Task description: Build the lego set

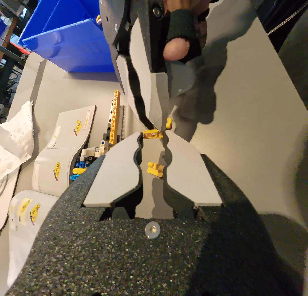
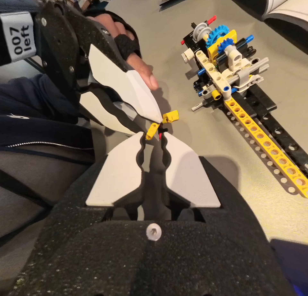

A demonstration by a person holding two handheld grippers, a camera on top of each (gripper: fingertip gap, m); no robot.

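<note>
Two small yellow plastic connector pieces (image 1: 152,134) meet between my hand-held grippers: left hand-held gripper (image 1: 153,135) narrow on one, right hand-held gripper (image 2: 154,135) pinching the other with a red pin. One spare yellow connector (image 1: 155,169) lies on the grey desk (image 1: 250,138). The part-built yellow-beamed, blue-geared model (image 2: 233,81) sits well apart, much unbuilt, I judge.

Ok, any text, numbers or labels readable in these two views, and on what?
I won't quote writing; these things bear it.
White label on the left gripper: legible print.
Instruction booklet pages: small print, blurred.
White paper bag: faint marks, unreadable.
</note>
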